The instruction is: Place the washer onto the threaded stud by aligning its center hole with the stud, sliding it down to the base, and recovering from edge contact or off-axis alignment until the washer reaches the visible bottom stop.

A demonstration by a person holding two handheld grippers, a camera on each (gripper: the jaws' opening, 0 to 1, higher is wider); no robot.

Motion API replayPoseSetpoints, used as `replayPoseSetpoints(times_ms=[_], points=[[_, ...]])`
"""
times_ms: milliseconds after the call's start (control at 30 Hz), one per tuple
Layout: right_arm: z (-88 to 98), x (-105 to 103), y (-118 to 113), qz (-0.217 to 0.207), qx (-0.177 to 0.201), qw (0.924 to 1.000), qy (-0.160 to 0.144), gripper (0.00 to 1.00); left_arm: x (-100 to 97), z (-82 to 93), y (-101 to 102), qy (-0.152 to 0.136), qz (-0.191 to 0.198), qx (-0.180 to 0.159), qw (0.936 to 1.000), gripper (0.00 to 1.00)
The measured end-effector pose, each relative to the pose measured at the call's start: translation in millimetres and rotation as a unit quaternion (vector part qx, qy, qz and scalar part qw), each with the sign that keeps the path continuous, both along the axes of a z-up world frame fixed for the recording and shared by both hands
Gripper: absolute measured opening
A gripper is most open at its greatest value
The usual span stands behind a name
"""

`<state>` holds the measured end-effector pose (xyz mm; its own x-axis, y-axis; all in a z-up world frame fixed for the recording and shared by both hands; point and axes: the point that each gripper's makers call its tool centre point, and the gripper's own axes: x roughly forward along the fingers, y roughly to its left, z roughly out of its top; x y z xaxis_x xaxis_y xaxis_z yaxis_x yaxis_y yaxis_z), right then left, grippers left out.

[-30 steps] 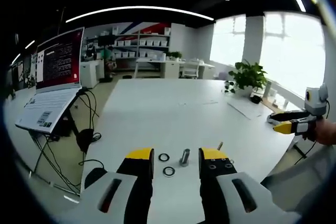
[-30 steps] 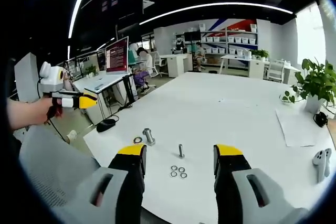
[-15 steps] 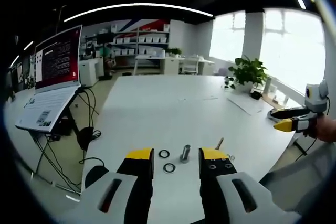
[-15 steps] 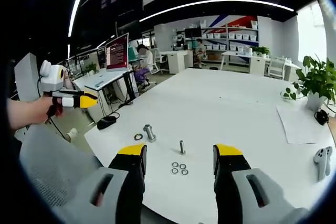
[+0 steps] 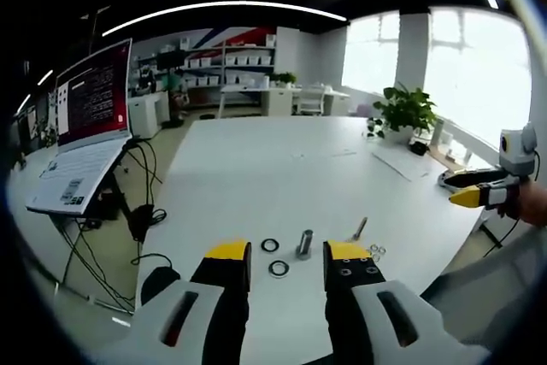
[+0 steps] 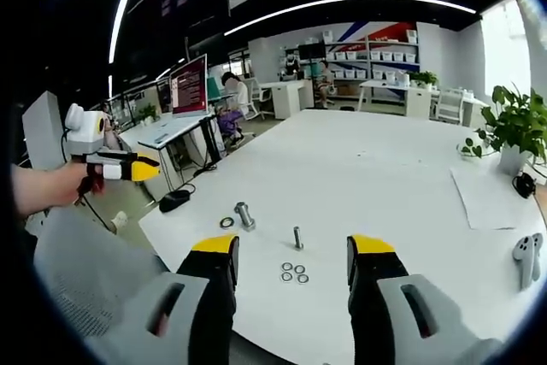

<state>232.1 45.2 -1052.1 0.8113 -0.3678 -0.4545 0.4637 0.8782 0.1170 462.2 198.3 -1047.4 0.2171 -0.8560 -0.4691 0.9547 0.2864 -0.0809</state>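
A thin threaded stud stands upright on the white table, just ahead of my right gripper, which is open and empty. Three small washers lie flat in a cluster between its jaws. A thicker bolt with a dark ring beside it stands to the left. My left gripper is open and empty above the table's near edge, with the thick bolt and two dark rings just ahead. The thin stud and small washers lie to its right.
An open laptop sits on a stand left of the table, with cables below. A potted plant, a paper sheet and a white controller occupy the table's far right. A hand holds the left gripper off the table's left edge.
Both views have shifted slightly with the hands. The stud, bolt and washers lie where they were, and both grippers remain open.
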Motion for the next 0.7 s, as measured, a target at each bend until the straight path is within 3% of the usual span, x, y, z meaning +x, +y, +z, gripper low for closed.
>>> replayPoseSetpoints(times_ms=[500, 700], points=[[-16.1, 1, 8, 0.013, 0.017, 0.9992, 0.034, 0.53, -4.6, -2.7, -2, 0.021, -0.004, 0.001, 0.9998, 0.32], [-24.5, 0, 10, 0.018, 0.033, 0.9982, 0.046, 0.53, -5.7, -9.9, -1, 0.031, -0.004, 0.020, 0.9993, 0.32]])
